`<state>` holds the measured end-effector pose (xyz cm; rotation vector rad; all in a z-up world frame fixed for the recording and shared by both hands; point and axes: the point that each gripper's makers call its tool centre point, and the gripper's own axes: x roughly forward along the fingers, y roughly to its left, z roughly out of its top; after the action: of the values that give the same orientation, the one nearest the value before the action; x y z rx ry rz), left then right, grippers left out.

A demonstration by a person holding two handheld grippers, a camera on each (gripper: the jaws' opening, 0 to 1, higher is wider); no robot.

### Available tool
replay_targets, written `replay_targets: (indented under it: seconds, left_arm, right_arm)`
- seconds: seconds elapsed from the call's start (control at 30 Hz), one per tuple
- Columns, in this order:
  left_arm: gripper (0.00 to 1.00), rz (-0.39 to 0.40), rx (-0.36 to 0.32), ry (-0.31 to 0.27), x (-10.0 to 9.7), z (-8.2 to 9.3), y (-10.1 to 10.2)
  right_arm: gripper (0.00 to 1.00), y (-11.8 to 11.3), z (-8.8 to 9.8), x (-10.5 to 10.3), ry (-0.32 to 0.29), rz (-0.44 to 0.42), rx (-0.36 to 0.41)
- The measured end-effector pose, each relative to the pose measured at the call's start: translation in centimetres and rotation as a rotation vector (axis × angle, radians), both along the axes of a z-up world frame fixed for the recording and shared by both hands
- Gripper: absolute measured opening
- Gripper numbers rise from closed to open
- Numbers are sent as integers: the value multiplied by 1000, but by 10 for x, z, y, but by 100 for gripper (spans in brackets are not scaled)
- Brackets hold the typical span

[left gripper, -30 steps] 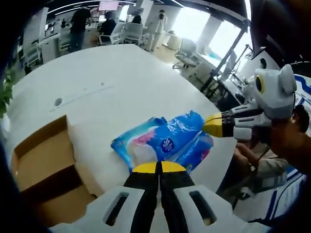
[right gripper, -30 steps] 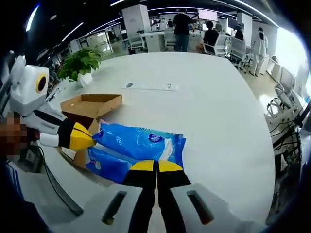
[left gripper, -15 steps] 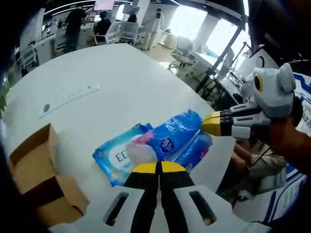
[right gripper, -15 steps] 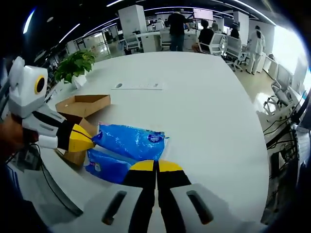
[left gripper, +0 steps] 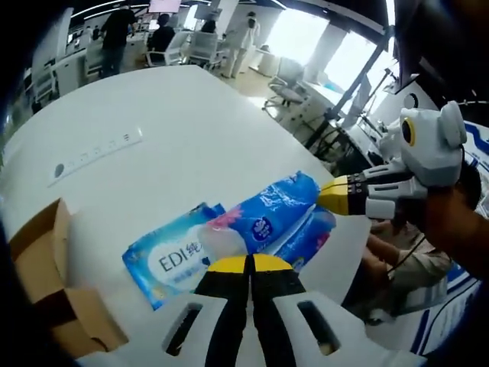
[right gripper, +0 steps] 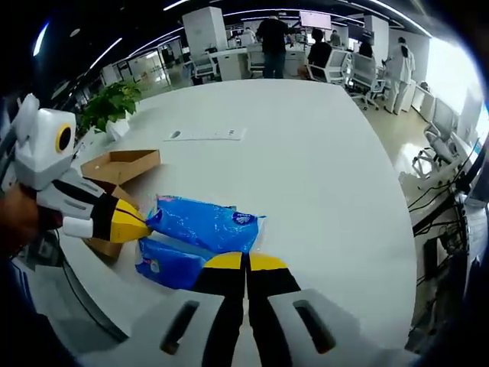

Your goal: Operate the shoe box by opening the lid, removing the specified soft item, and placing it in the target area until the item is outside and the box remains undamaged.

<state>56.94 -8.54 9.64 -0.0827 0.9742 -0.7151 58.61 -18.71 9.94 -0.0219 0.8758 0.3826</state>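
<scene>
Tongs left [left gripper: 248, 264] and right [right gripper: 246, 261] both clenched on the blue tissue packs [left gripper: 229, 237], clear of shoe box [right gripper: 114, 172]. Best lowered level onto white table [right gripper: 306, 160], released together.

White gripper [left gripper: 248, 264] bodies with slotted black fingers [left gripper: 229, 287], yellow-tipped.

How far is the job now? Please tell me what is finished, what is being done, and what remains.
Done: the brown cardboard shoe box stands open and the blue plastic tissue pack is outside it, over the white round table. In hand: the left claw and the right claw each pinch one end of the pack. Left: lay it down in the target area and let go.
</scene>
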Motion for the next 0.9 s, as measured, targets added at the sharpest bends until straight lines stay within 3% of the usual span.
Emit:
replay_targets:
  seconds: [0.5, 0.9]
  left_arm:
    - [0, 33, -72, 38, 18, -15, -28]
    - [0, 53, -111, 85, 27, -39, -52]
  right_arm:
    - [0, -27, -13, 18, 14, -10, -25]
    - [0, -48, -30, 26, 34, -23, -38]
